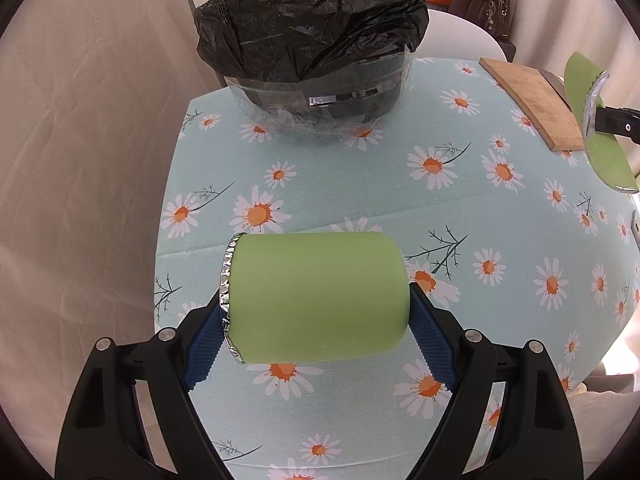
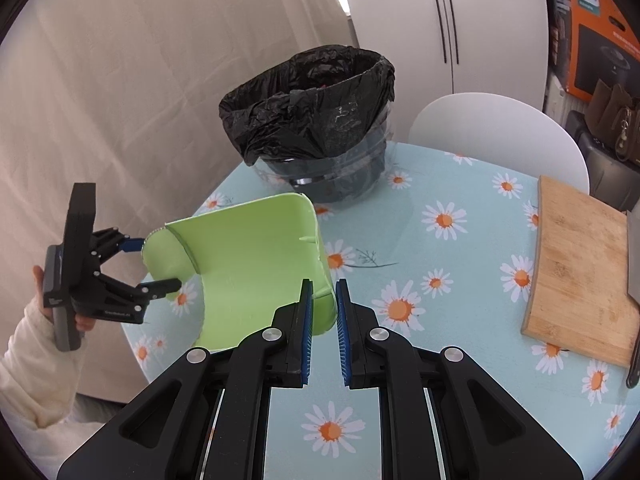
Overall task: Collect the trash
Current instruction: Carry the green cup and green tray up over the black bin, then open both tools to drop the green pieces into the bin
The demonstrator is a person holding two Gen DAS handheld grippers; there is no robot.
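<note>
Holding one green wrapper point(image 1: 320, 296) between them above the flowery table point(image 1: 360, 200), the left gripper point(image 1: 316, 320) and right gripper point(image 2: 323, 320) each pinched an end, near the black-bagged bin point(image 1: 308, 40).

bin contents point(image 2: 320, 84): hidden by black liner
knife point(image 2: 634, 264): cut off at right edge
box print point(image 2: 588, 0): too blurred to read

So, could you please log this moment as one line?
left tongs: shut on green roll | right tongs: shut on green sheet | bin: ahead
</note>
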